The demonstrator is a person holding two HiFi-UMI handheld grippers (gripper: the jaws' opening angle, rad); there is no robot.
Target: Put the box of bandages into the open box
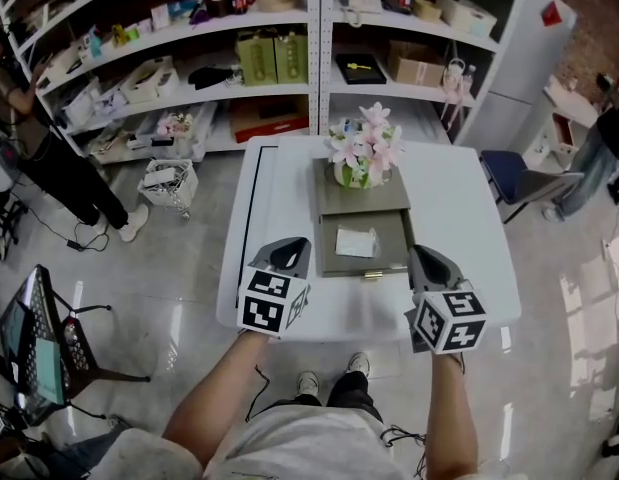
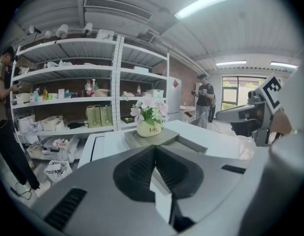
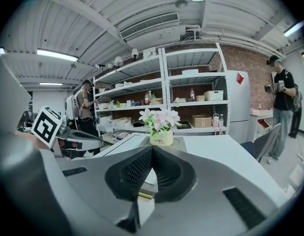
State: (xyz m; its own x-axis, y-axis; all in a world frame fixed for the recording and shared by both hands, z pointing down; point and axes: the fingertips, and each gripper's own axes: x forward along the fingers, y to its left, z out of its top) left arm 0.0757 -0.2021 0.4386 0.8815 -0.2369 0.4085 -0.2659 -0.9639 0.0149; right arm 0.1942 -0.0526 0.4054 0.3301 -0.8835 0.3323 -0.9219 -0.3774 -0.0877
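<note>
holding left tongs (image 1: 287, 256) and right tongs (image 1: 429, 265) closed, empty; spotting bandage box (image 1: 356, 241) ahead between them, seemingly already inside open box (image 1: 394, 250). back off level, no nudging.

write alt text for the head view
Seen from above, a person holds the left gripper and right gripper at the near edge of a white table. Just beyond them lies a grey box, its near half open with a small white box inside and a pot of pink flowers on its far half.
</note>
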